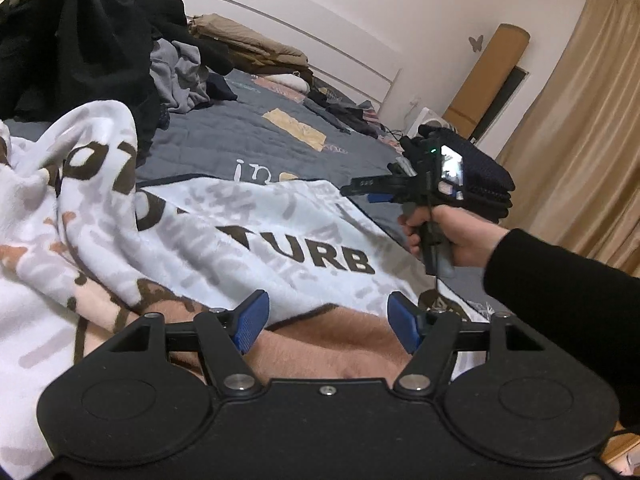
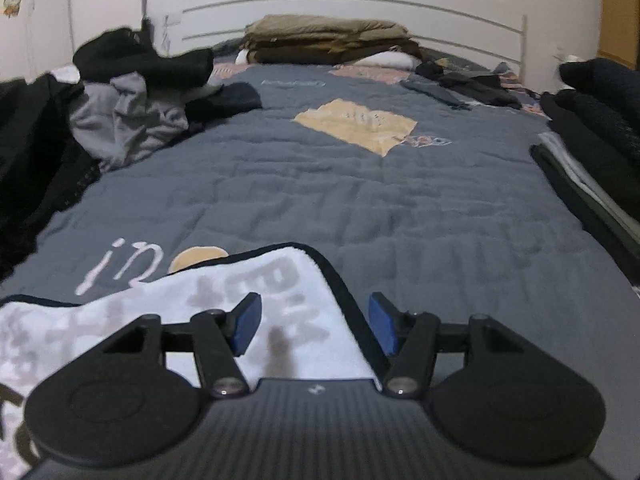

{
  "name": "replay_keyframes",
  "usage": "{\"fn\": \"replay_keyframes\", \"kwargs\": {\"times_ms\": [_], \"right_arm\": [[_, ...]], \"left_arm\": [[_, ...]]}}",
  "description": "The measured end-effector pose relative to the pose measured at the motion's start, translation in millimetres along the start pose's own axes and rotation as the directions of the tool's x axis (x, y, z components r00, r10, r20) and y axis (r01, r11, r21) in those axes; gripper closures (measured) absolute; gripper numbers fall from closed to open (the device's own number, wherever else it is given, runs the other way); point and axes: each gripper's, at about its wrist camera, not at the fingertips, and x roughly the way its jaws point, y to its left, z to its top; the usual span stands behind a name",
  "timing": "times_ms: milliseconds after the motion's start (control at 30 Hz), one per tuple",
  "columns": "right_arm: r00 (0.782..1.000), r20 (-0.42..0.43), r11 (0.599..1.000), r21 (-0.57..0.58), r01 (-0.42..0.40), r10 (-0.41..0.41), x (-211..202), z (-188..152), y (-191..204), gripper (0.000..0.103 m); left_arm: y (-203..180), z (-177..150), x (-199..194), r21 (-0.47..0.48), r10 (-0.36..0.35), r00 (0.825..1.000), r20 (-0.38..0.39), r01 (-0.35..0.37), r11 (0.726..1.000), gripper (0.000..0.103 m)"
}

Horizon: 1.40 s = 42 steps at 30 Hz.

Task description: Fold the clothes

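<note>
Left gripper [image 1: 325, 322]: blue pads spread apart, nothing pinched between them. It hovers low over a white fleece garment [image 1: 224, 240] printed with grey marks and dark letters; only "URB" reads clearly, the rest of the word is lost in a fold. Directly under the gap lies a tan, fuzzy patch of the same garment, probably part of its print, though the view is too close to be sure.

The garment lies on the near end of the bed [image 2: 360, 184], bunched and heaped on the left in the left wrist view, flatter toward the right, with a dark-trimmed edge.

Right gripper [image 2: 315, 326]: jaws apart and widening slightly, nothing between them. One dark-edged corner of the garment sits just below and ahead of the pads. In the left wrist view a hand [image 1: 452, 236] in a black sleeve [image 1: 560, 312] grips this tool above the garment's right edge.

Background:
- heap of black and grey clothes [image 2: 120, 112], left, cut off by the frame
- dark folded stack [image 2: 592, 128], right, partly out of view
- brown bedding [image 2: 328, 40] at the headboard
- right wrist picture blurred
</note>
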Motion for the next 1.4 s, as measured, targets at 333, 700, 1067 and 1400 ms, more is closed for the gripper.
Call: {"fn": "replay_keyframes", "kwargs": {"times_ms": [333, 700, 1067, 1400], "right_arm": [[0.998, -0.052, 1.0, -0.003, 0.026, -0.026, 47.8, 2.5, -5.3, 0.04], [0.999, -0.011, 0.994, 0.092, -0.05, 0.052, 39.2, 9.9, -6.1, 0.099], [0.913, 0.164, 0.897, 0.318, 0.308, -0.372, -45.6, 37.5, -124.9, 0.1], [0.887, 0.051, 0.844, 0.337, 0.418, -0.459, -45.2, -5.1, -183.5, 0.09]], "left_arm": [[24.0, 10.9, 0.6, -0.108, 0.038, 0.999, 0.017, -0.036, 0.994, 0.038], [28.6, 13.2, -0.9, -0.142, 0.056, 0.998, 0.023, -0.052, 0.989, 0.038], [32.3, 16.0, -6.6, -0.158, 0.06, 0.997, 0.044, -0.053, 0.986, 0.038], [30.1, 16.1, 2.5, -0.143, 0.057, 0.998, 0.024, -0.053, 0.988, 0.038]]}}
